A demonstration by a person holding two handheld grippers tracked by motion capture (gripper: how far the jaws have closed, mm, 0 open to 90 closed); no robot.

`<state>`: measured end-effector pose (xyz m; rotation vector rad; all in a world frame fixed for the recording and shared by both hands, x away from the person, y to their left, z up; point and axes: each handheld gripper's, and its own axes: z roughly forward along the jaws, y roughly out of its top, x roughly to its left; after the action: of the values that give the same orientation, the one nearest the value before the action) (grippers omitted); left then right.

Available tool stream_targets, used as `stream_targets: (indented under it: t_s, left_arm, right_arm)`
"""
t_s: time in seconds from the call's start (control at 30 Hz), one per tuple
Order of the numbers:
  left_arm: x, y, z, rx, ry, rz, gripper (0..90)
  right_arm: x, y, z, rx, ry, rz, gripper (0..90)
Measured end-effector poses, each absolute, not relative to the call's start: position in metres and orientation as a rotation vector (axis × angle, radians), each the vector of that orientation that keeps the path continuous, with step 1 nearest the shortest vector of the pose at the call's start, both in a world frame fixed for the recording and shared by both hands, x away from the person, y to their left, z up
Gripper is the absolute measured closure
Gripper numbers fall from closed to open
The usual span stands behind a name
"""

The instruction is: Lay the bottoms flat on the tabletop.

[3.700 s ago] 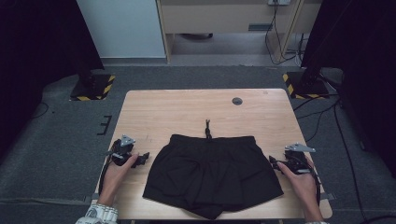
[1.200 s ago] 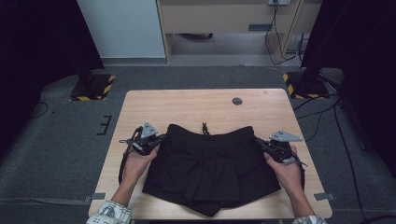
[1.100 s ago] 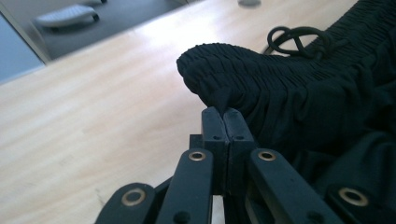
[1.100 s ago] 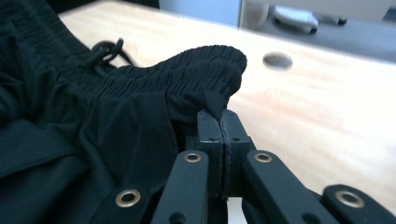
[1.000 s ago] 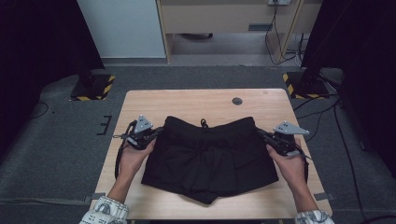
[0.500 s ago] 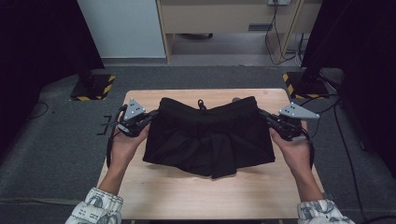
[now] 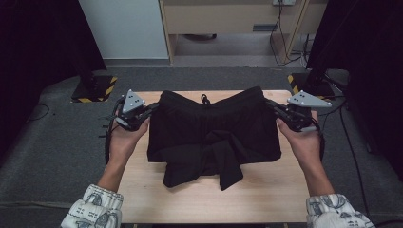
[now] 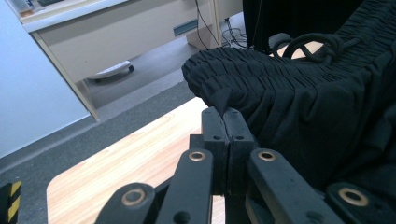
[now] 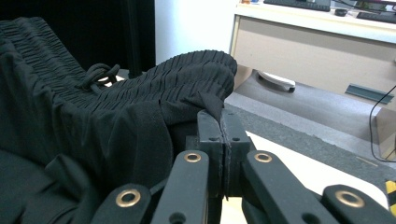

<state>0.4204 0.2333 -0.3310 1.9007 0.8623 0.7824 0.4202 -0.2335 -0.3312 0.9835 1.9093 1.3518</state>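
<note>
Black shorts (image 7: 214, 135) hang between the two tongs, pinched at each end of the gathered waistband: the left gripper (image 8: 226, 122) has its jaws pressed together on a fold of fabric at one corner, and the right gripper (image 9: 220, 122) is clamped the same way on the opposite corner. In the high view the left gripper (image 7: 142, 112) and right gripper (image 7: 281, 112) are held well apart over the far half of the wooden table (image 7: 266, 199), with the waistband stretched between them and the drawstring (image 7: 205, 99) dangling at its middle. What has just changed is height: over the last second both hands have risen and carried the waist away from the person, so the garment is now mostly off the table, with only the bunched leg hems (crumpled, one twisted over the other) trailing near the surface. That suggests the lift is meant to let the fabric fall straight before it is laid down again. Earlier still, the shorts lay flat on the table with the grippers at either side.
</note>
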Motion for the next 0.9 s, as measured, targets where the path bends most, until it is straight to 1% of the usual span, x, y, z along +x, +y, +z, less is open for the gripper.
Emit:
stream_targets:
  t_s: [0.27,0.9]
  left_arm:
    - [0.432,0.231,-0.316,1.889,0.877,0.789,88.5]
    - [0.462,0.220,-0.302,1.921,0.902,0.783,88.5]
  right_arm:
    - [0.431,-0.232,-0.311,0.982,1.902,1.327,89.3]
    - [0.460,-0.238,-0.315,1.057,1.898,1.348,89.3]
